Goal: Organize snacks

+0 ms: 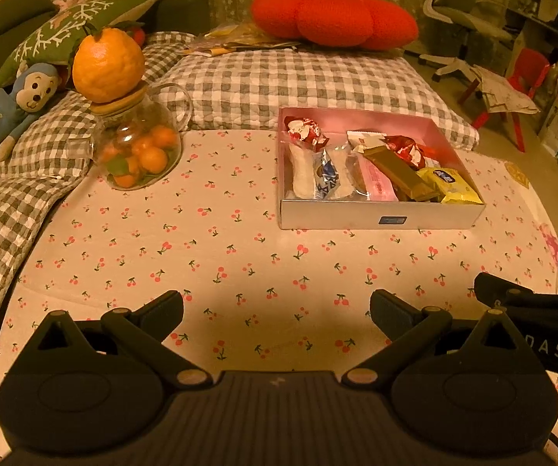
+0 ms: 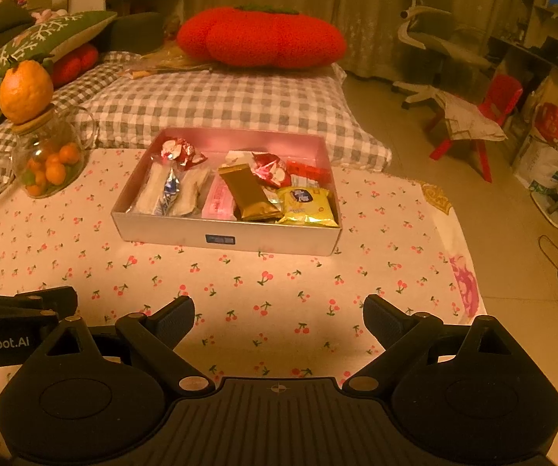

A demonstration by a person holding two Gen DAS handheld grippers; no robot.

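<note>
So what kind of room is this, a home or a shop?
Most likely a home living room or bedroom: a snack box sits on a cherry-print cloth beside a checked cushion, a tomato-shaped plush pillow and a desk chair.

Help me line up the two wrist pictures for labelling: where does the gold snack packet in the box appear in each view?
Left wrist: the gold packet lies right of centre, in the right half of the box, beside a yellow packet.
Right wrist: the gold packet lies near the picture's centre, again left of the yellow packet.
Shared landmark: the glass jar with a large orange on its lid, left of the box.
</note>
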